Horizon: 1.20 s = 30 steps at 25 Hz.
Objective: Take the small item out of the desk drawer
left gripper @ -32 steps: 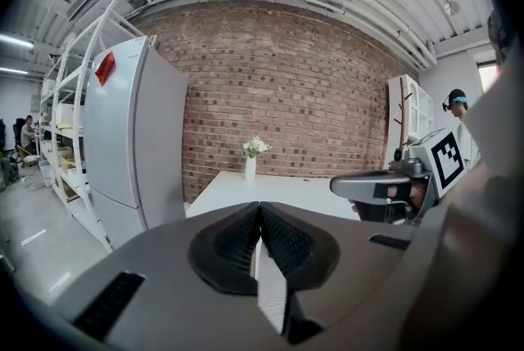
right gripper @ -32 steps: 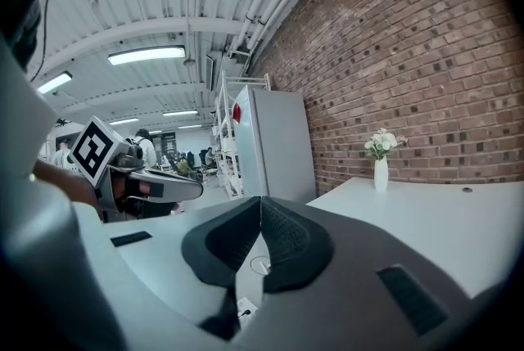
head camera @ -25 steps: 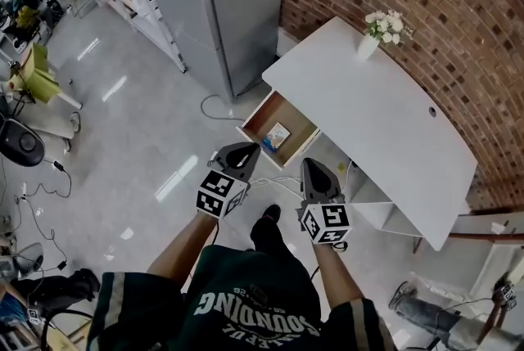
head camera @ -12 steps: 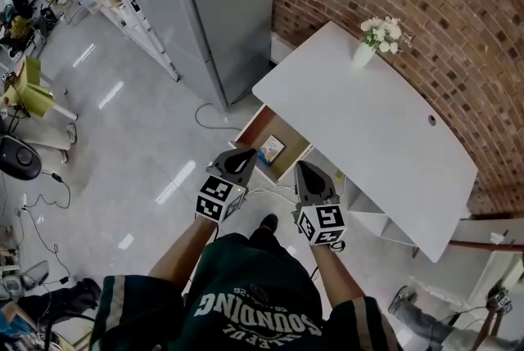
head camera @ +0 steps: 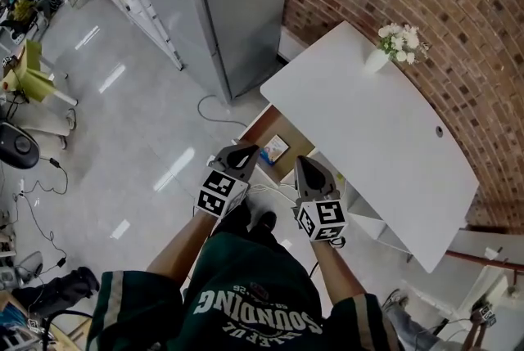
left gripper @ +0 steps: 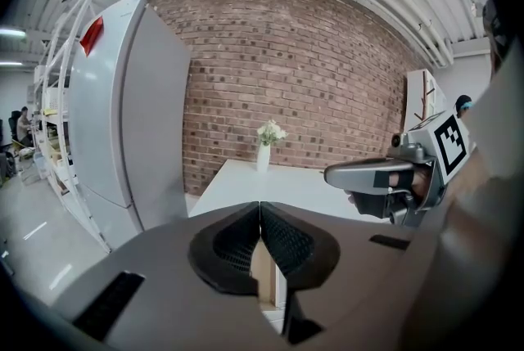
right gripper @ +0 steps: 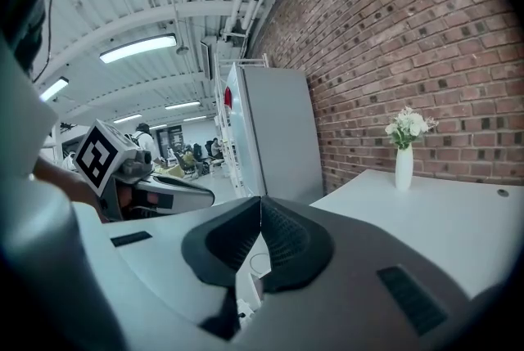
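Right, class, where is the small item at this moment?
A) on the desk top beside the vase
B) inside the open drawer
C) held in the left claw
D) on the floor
B: the small item lies in the open drawer, while the left claw and right claw are shut, empty.

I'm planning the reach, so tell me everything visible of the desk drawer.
The desk drawer stands pulled open from under the white desk, toward the person. It looks shallow, with a pale rim and a brown, wood-looking floor. A small flat item, white and blue, lies on that floor. The left gripper, jaws together, overlaps the drawer's front edge in the head view; whether it touches cannot be told.
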### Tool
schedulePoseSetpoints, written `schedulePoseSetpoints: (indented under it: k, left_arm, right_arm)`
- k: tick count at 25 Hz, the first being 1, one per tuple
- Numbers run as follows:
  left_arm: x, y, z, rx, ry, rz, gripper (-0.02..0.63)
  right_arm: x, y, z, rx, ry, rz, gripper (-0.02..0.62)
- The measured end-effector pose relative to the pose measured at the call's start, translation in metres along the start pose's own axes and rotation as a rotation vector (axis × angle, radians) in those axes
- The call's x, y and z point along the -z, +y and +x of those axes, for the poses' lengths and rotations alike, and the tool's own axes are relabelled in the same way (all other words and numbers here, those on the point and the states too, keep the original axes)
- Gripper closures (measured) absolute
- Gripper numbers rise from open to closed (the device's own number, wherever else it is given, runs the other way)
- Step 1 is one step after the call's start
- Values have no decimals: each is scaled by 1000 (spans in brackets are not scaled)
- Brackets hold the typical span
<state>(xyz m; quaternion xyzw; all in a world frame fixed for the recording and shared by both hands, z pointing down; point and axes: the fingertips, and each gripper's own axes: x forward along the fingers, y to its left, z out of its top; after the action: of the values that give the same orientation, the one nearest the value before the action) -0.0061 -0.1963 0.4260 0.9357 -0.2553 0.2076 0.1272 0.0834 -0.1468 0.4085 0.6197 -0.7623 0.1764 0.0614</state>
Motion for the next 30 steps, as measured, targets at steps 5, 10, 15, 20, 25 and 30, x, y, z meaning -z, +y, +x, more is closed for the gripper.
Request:
schedulePoseSetpoints:
  k: [5,10,15,20,25,30]
  left_arm:
    - [-5,7,14,28,-1,5,591]
    - [-2,12,24,44,1,9,591]
    - [4,11,34,66,19,11,591]
    - [17,8,46,80,39,2,591]
    - [37,1,56,94,81,-12,591]
    - [59,-6,70,119,121,-19,591]
  right_arm:
    - [-7,-8,11,25,-3,4,571]
    - [-4,-11,17,44,1,9,571]
    - [6,-17,17,62,17,20,571]
    - [20,-24,18,82,33,47,571]
    - [32,-36,18,96,58,66,571]
    - [48,-48,20,121,78,87,571]
